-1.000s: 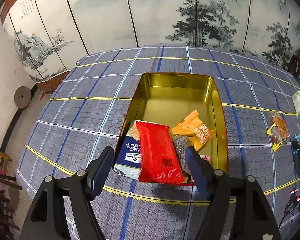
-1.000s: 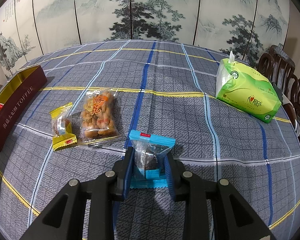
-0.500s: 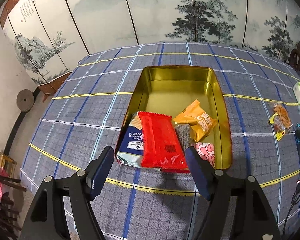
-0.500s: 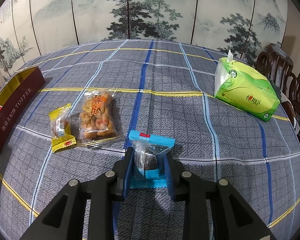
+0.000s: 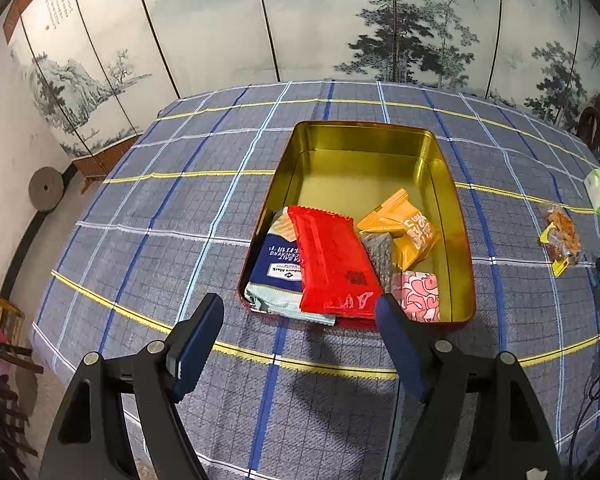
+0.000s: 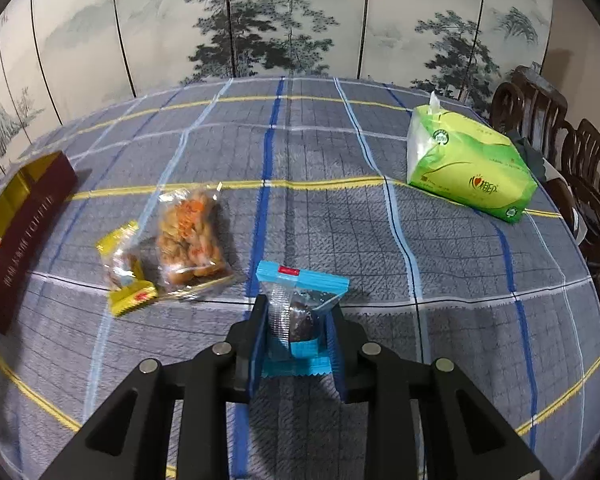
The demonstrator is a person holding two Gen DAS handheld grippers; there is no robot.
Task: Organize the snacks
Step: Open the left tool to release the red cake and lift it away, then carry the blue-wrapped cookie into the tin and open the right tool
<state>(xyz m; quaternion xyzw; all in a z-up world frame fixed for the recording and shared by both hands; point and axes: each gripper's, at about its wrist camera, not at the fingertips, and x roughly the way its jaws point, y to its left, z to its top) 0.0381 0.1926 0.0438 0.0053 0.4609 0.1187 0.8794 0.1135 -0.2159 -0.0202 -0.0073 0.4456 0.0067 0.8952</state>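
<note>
A gold tin [image 5: 444,184] with dark red outer walls sits on the plaid tablecloth and holds a red packet [image 5: 332,264], a blue-white packet [image 5: 276,272], an orange packet [image 5: 408,232] and a pink one [image 5: 418,296]. My left gripper [image 5: 300,312] is open and empty, just short of the tin's near edge. My right gripper [image 6: 298,320] is shut on a blue-edged clear snack packet [image 6: 300,300], lifted off the cloth. A clear bag of orange snacks [image 6: 188,236] and a small yellow packet [image 6: 126,272] lie to its left. The tin's side [image 6: 24,232] shows at the far left.
A green tissue pack [image 6: 468,172] lies at the far right of the table. Dark wooden chairs [image 6: 572,184] stand beyond the right edge. A painted folding screen [image 5: 300,20] backs the table. The floor drops off at the left [image 5: 40,220].
My left gripper has pulled back and up from the tin, still open. My right gripper has lifted and tilted with the blue packet in it, and the scene has shifted right.
</note>
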